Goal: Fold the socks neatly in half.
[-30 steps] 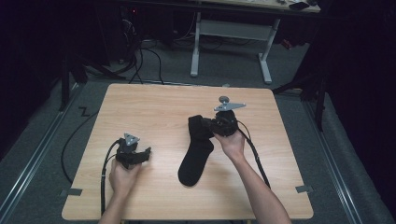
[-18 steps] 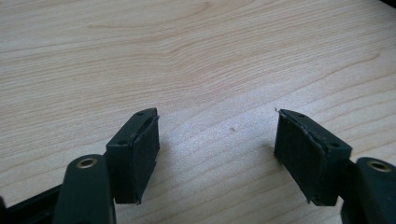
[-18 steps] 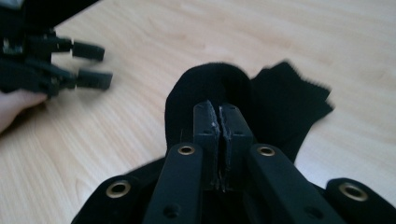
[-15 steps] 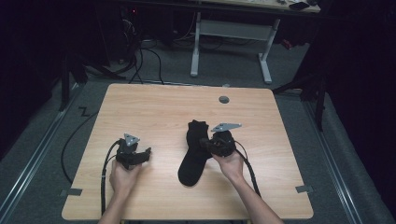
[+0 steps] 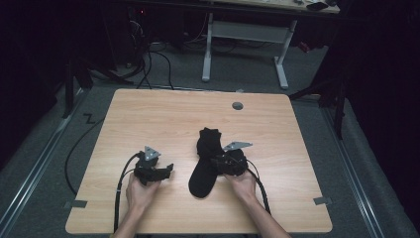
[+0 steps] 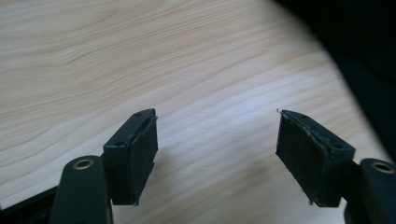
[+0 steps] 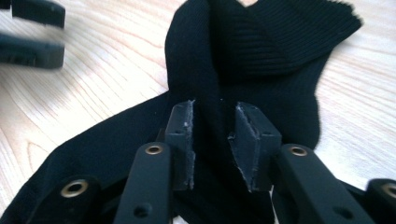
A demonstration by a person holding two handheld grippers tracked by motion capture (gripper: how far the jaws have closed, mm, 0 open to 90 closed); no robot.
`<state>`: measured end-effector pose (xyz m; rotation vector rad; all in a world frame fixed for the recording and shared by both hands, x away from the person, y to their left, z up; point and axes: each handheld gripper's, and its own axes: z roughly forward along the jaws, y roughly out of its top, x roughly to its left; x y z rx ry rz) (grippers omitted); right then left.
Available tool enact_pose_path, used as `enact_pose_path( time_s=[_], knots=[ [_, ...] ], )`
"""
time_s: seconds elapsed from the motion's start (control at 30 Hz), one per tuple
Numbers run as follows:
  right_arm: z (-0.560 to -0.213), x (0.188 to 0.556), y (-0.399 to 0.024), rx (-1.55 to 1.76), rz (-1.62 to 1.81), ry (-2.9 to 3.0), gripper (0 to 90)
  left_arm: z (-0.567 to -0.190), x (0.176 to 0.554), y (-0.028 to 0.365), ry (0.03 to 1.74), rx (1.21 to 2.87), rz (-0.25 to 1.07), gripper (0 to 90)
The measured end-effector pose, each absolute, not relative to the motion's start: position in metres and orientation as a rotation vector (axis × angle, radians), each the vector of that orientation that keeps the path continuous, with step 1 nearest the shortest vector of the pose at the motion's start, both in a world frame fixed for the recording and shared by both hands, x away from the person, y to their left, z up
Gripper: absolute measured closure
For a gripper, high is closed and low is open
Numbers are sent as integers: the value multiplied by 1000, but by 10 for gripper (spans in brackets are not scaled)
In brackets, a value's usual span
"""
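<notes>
My right hand-held gripper (image 7: 212, 140) has just been opening, a fold of the black sock (image 5: 205, 161) between its pads; sock laid at frame centre, my left hand-held gripper (image 6: 217, 154) released, folding left.

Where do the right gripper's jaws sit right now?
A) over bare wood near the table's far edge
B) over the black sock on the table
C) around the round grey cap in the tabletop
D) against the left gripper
B: the right gripper has its jaws slightly parted over a fold of the black sock, which lies on the table.
</notes>
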<state>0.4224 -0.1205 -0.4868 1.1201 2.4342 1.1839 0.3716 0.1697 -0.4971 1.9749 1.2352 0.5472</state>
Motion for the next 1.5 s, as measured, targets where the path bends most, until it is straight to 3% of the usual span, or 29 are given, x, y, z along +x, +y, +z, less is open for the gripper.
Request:
enact_pose_path(
  time_s=[0.2,0.63,0.8,1.13,1.27,1.3,1.37,1.5],
  knots=[
    [-473,410,-129,1048,1214,2372,679,-494,364,139,1116,2071,516,291],
    [-481,393,-134,1024,1193,2342,654,-500,365,117,1090,2102,522,300],
    [-474,383,-134,942,1216,2365,728,-503,367,111,1085,2131,544,307],
    [-496,407,-126,1001,1080,2455,658,-503,373,102,1082,2127,535,314],
    [-498,410,-128,1015,1066,2445,740,-506,374,99,1078,2106,495,310],
    [-499,408,-128,984,1033,2464,818,-507,373,98,1070,2096,502,309],
    [-498,406,-128,965,1030,2469,881,-508,372,98,1068,2086,508,307],
    [-490,402,-132,967,1091,2459,896,-510,371,99,1066,2072,517,304]
  ],
)
